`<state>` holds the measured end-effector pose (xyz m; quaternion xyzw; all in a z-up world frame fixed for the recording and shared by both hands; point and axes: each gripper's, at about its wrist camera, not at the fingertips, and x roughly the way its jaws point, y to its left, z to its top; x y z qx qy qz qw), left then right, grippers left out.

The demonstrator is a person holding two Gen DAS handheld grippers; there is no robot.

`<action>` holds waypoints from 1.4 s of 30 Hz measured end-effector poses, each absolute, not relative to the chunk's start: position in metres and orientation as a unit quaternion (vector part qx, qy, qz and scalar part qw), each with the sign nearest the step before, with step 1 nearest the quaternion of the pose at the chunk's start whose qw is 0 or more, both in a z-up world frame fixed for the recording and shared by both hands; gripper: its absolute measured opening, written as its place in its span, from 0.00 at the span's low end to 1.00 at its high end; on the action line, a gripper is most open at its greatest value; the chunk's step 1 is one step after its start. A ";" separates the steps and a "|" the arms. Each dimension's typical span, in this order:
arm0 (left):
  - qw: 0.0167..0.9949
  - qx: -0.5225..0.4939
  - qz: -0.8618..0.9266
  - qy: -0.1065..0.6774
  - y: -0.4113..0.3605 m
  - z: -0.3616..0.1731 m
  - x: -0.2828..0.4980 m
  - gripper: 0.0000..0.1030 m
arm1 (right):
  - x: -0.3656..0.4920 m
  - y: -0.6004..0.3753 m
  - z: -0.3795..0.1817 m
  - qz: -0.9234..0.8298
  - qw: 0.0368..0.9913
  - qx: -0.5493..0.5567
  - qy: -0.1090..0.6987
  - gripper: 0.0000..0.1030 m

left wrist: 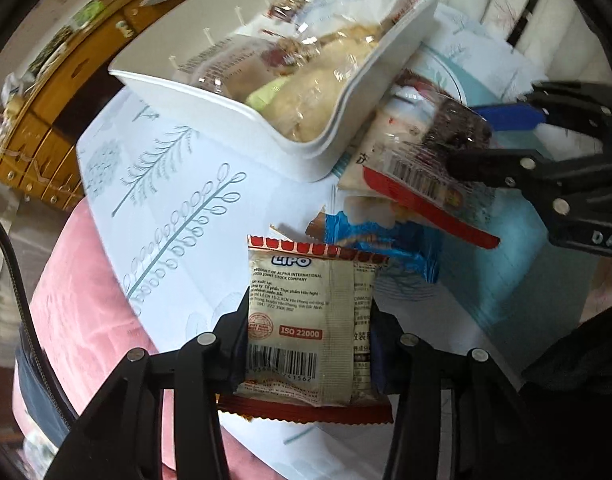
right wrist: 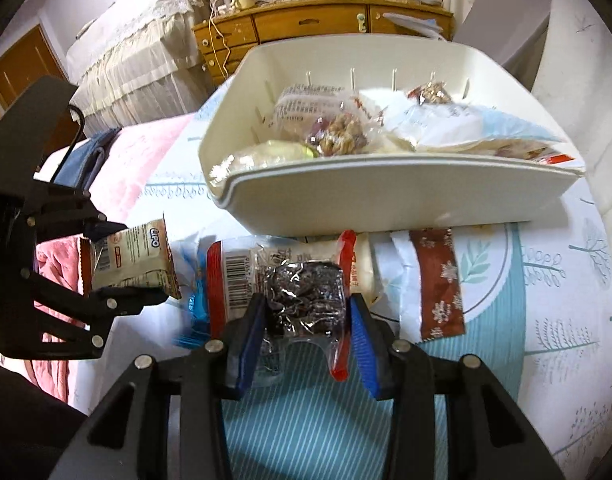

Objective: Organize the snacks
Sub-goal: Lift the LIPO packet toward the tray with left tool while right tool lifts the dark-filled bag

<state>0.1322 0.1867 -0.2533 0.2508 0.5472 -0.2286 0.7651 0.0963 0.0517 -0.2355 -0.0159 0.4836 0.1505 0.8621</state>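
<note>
My left gripper (left wrist: 307, 328) is shut on a cream LiPO snack packet (left wrist: 306, 320) with red crimped ends, held off the bedsheet. In the right wrist view that packet (right wrist: 132, 250) and the left gripper (right wrist: 142, 262) sit at the left. My right gripper (right wrist: 307, 340), with blue pads (right wrist: 250, 344), is shut on a clear packet with red ends (right wrist: 302, 292) and dark contents. The left wrist view shows this packet (left wrist: 417, 168) and the right gripper (left wrist: 477, 140) at the right. Behind both stands a white basket (right wrist: 385, 204), also basket (left wrist: 226, 116), holding several wrapped snacks.
On the leaf-patterned bedsheet (left wrist: 166, 208) lie a blue packet (left wrist: 385, 244) and a brown snowflake packet (right wrist: 437, 280). A pink blanket (left wrist: 74, 280) covers the sheet's left side. A wooden dresser (right wrist: 325, 20) and a lace-covered bed (right wrist: 138, 60) stand behind.
</note>
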 end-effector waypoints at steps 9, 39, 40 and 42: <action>0.808 0.172 -0.205 0.524 0.185 -0.210 0.124 0.44 | 0.075 0.044 -0.193 0.145 0.884 -0.018 0.445 0.41; 0.853 -0.064 -0.128 0.502 0.173 -0.147 0.199 0.44 | 0.157 0.011 -0.128 0.128 0.919 -0.029 0.371 0.41; 0.853 -0.071 -0.125 0.502 0.173 -0.148 0.203 0.44 | 0.160 0.009 -0.130 0.130 0.918 -0.027 0.375 0.41; 0.854 -0.089 -0.116 0.499 0.174 -0.153 0.213 0.44 | 0.168 0.006 -0.136 0.139 0.914 -0.023 0.381 0.41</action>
